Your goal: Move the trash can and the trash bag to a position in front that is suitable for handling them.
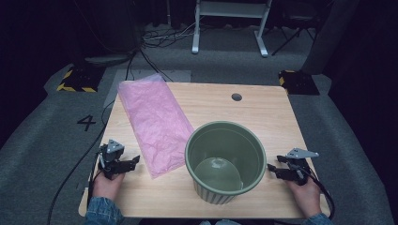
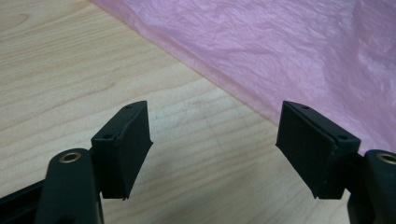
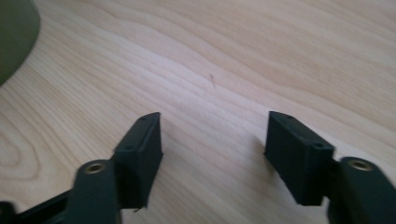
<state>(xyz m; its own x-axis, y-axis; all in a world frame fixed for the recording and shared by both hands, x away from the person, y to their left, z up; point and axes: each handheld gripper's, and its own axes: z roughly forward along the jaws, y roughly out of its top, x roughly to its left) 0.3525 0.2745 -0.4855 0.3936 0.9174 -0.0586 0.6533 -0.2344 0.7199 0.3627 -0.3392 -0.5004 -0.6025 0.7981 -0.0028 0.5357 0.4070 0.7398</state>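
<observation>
A pink bag (image 1: 155,123) was laid lengthwise just right of the empty, wide-open left gripper (image 1: 133,161); the right gripper (image 1: 273,169) was likewise spread empty.

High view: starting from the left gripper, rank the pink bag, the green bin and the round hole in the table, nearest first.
From the left gripper:
1. pink bag, just to its right, lying flat.
2. green bin, farther right, mid-table, near the front edge.
3. round hole, far side of the table, near the back edge.

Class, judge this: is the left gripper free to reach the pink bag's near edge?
Probably yes: the left gripper is open, and bare table lies between it and the pink bag.
</observation>
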